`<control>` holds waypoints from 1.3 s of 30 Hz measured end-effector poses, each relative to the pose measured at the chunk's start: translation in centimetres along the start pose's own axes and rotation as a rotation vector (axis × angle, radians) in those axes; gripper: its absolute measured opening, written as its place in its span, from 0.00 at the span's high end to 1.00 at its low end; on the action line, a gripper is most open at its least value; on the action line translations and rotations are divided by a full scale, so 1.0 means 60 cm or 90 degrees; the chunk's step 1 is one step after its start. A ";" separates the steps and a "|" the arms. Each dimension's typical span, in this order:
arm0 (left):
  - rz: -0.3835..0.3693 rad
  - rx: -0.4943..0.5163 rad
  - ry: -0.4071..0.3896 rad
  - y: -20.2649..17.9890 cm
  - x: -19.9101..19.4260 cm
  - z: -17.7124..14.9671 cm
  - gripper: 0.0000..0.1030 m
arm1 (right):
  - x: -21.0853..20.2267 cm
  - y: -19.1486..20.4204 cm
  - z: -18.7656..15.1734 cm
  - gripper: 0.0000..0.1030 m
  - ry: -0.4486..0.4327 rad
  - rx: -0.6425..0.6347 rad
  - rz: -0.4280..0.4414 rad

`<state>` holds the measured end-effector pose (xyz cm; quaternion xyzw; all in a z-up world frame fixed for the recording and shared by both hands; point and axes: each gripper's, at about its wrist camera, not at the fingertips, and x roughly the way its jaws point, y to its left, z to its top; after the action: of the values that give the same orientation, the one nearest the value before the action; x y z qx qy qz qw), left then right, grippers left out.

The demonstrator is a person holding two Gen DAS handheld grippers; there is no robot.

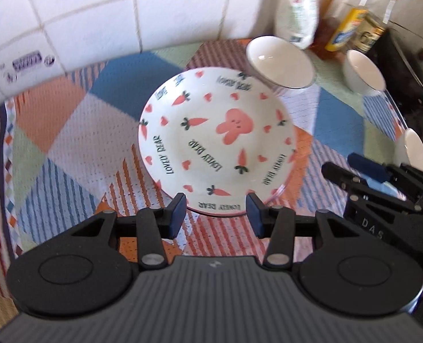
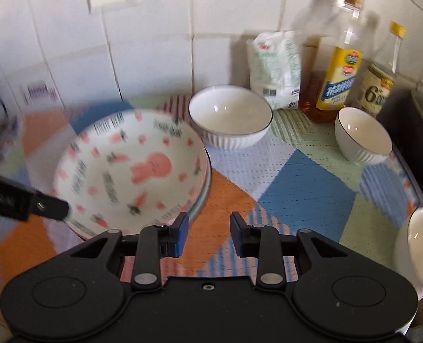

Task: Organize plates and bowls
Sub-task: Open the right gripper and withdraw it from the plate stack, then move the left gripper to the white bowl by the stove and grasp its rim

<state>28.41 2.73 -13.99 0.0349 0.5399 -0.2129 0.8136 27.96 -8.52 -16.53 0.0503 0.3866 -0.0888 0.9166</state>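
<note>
A white plate with pink rabbit and carrot prints [image 1: 215,140] lies on the patchwork cloth, stacked on another plate whose rim shows under it; it also shows in the right wrist view [image 2: 128,171]. My left gripper [image 1: 215,213] is open and empty, its fingers on either side of the plate's near rim. My right gripper [image 2: 208,233] is open and empty, just right of the plate; it shows in the left wrist view [image 1: 363,171]. A large white ribbed bowl [image 2: 230,120] stands behind the plate, a smaller one [image 2: 363,135] to the right, a third [image 2: 421,243] at the right edge.
A white bag [image 2: 277,68] and two bottles [image 2: 340,77] stand against the tiled wall at the back right. A dark stove [image 1: 405,71] lies beyond the cloth's right edge. The tiled wall [image 1: 97,14] closes the back.
</note>
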 end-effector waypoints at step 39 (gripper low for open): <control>0.060 0.199 -0.061 -0.364 -0.069 -0.030 0.14 | -0.214 -0.277 -0.149 0.06 -0.198 0.028 -0.088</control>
<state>17.11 -15.26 -7.29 0.1761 0.4582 -0.2576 0.8323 9.58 -21.77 -13.92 0.0293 0.2402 -0.1668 0.9558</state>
